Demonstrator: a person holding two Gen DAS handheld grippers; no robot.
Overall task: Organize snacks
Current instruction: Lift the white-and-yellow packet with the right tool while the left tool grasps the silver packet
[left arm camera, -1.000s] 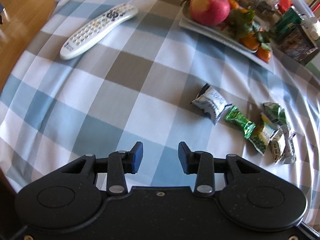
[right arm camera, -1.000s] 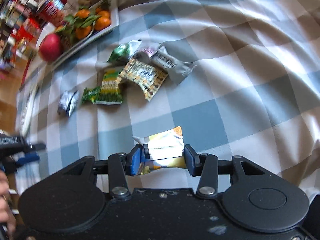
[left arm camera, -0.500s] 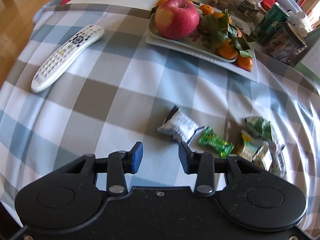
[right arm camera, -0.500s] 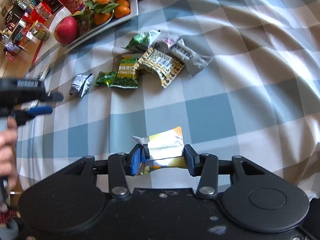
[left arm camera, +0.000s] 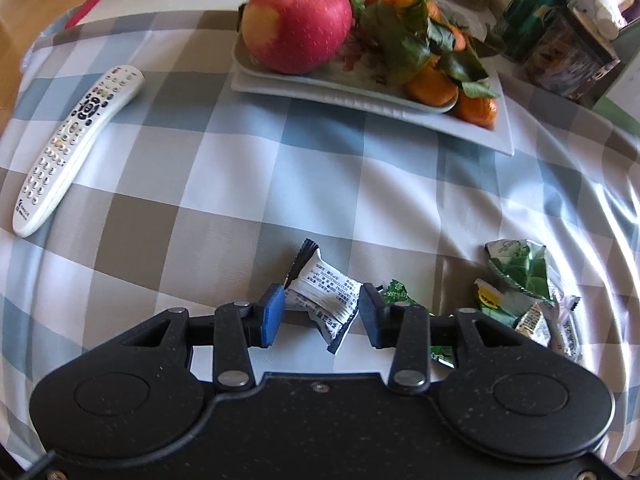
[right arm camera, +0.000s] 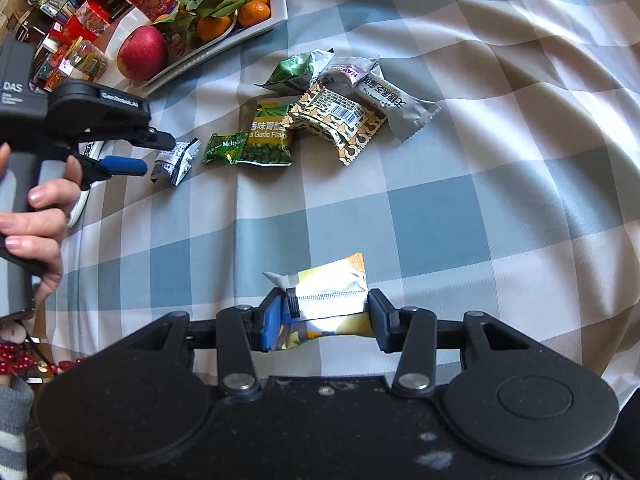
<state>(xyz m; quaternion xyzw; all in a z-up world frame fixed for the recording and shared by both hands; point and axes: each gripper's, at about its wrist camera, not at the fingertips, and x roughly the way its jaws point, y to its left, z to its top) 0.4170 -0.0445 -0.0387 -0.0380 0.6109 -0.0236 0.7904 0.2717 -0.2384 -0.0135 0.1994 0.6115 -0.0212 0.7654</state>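
My left gripper (left arm camera: 322, 312) is open, its fingers either side of a small silver-white snack packet (left arm camera: 324, 294) lying on the checked cloth; the packet also shows in the right wrist view (right arm camera: 176, 158). My right gripper (right arm camera: 324, 320) is shut on a yellow and silver snack packet (right arm camera: 332, 290), held just above the cloth. A pile of snack packets (right arm camera: 328, 108) lies beyond it: green candy (right arm camera: 226, 146), green pea packet (right arm camera: 266, 132), patterned packet, grey bar. The left gripper (right arm camera: 148, 154) shows at the left of the right wrist view.
A white plate (left arm camera: 360, 96) with a red apple (left arm camera: 298, 20) and leafy tangerines stands at the back. A white remote (left arm camera: 76, 144) lies at the left. Tins and boxes (left arm camera: 560, 36) stand at the back right. The cloth is wrinkled at the right.
My left gripper has moved forward and down until the silver-white packet sits between its open fingers. My right gripper still holds the yellow packet and has barely moved.
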